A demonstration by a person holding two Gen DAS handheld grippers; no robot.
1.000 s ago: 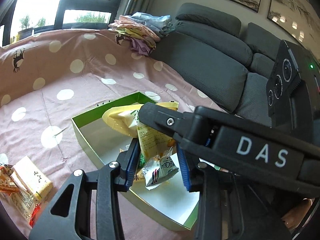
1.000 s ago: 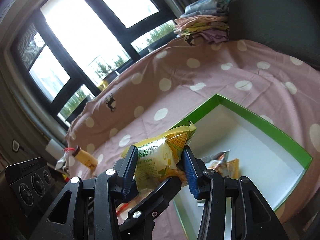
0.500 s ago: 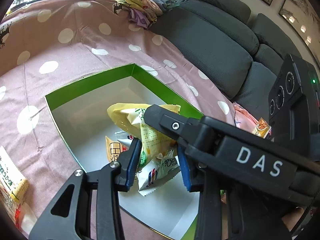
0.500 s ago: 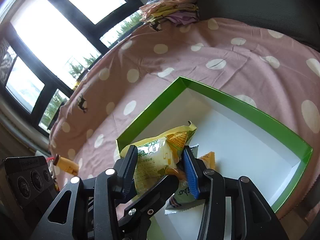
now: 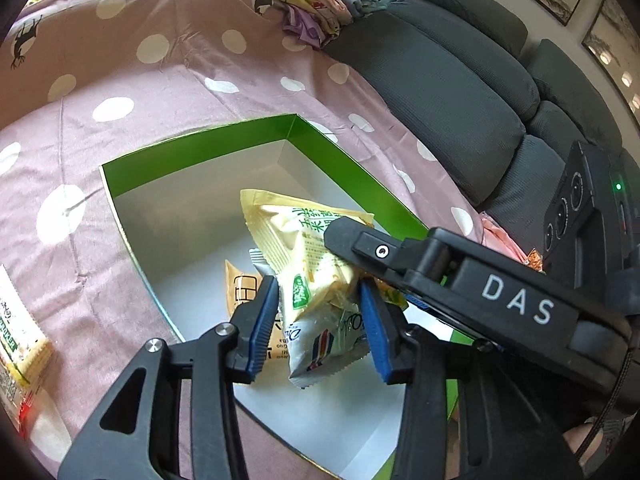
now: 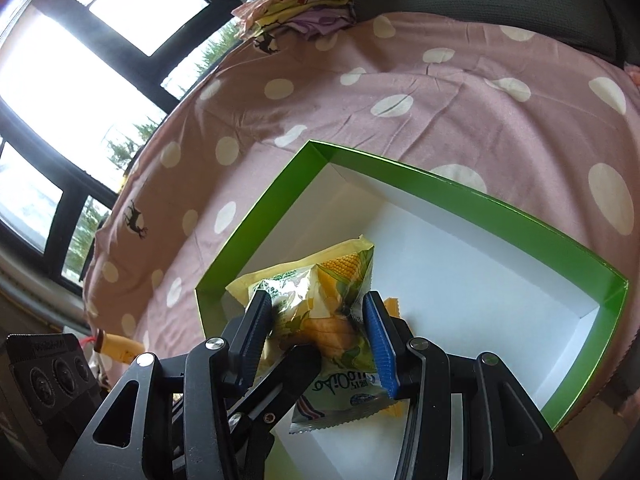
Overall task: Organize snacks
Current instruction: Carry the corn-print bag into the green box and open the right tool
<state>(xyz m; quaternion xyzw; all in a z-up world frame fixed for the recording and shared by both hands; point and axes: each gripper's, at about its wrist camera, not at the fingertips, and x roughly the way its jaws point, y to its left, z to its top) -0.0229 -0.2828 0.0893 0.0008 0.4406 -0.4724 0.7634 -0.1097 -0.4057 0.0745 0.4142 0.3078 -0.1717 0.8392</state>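
Lowered into the green box [image 6: 256, 236], your right gripper [image 6: 316, 320] still clamps the corn snack bag [image 6: 320, 288] directly above two packets; left gripper [image 5: 320, 320] unclear.

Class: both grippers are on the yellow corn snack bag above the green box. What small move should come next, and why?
Probably lower the yellow corn snack bag a little, then open the fingers. The right gripper and left gripper both pinch it over the green box, whose white floor already holds a silver packet and an orange packet. Release looks like what remains.
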